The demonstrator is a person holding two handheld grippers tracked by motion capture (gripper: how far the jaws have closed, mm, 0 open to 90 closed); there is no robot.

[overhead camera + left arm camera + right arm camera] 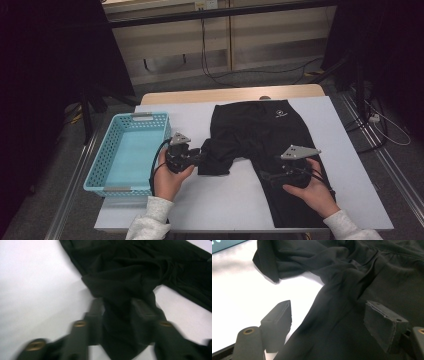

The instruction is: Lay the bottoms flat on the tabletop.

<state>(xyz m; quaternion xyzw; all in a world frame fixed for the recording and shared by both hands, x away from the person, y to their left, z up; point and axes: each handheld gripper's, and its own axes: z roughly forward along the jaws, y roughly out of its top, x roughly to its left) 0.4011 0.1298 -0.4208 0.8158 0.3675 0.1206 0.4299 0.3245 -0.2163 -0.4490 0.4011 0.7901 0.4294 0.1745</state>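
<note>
Here, the left gripper (192,156) pinches the shorts' (265,135) bunched left leg while the right gripper's (280,176) spread fingers (277,323) hover over the flat right leg.

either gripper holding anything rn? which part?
Left gripper is shut on the black pants, pinching the bunched end of the folded-up leg. Right gripper is open over the other leg, holding nothing.
</note>
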